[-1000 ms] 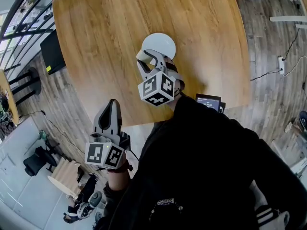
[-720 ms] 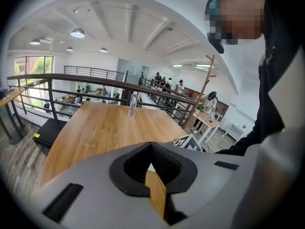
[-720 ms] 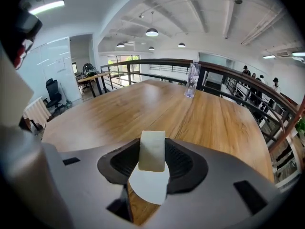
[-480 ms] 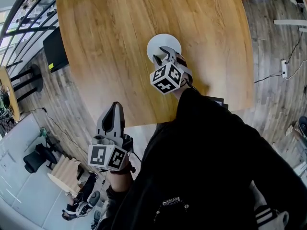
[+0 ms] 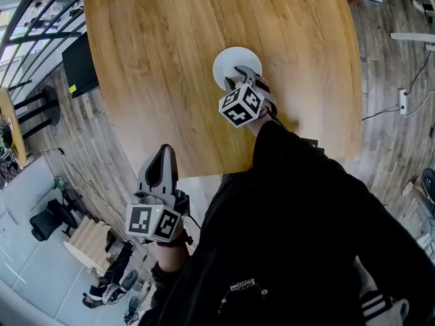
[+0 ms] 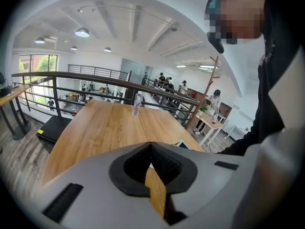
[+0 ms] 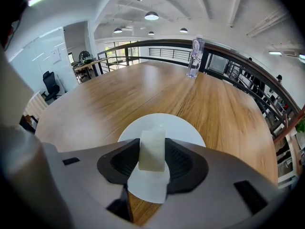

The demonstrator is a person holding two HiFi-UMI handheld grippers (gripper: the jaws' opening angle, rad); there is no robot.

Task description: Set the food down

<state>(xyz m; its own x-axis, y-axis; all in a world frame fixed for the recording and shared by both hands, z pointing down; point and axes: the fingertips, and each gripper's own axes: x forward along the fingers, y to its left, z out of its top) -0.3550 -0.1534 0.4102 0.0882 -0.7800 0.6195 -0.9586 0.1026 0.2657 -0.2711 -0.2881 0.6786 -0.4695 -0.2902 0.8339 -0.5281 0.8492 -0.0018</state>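
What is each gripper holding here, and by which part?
The right gripper clamps a pale food block by its two opposite side faces, over the white plate. The left gripper holds nothing; its jaws are together.

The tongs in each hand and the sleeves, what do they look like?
The left tongs and right tongs are grey moulded shells with black ribbed pads. Each carries a white cube printed with black square markers: left cube, right cube. The person wears a black long sleeve.
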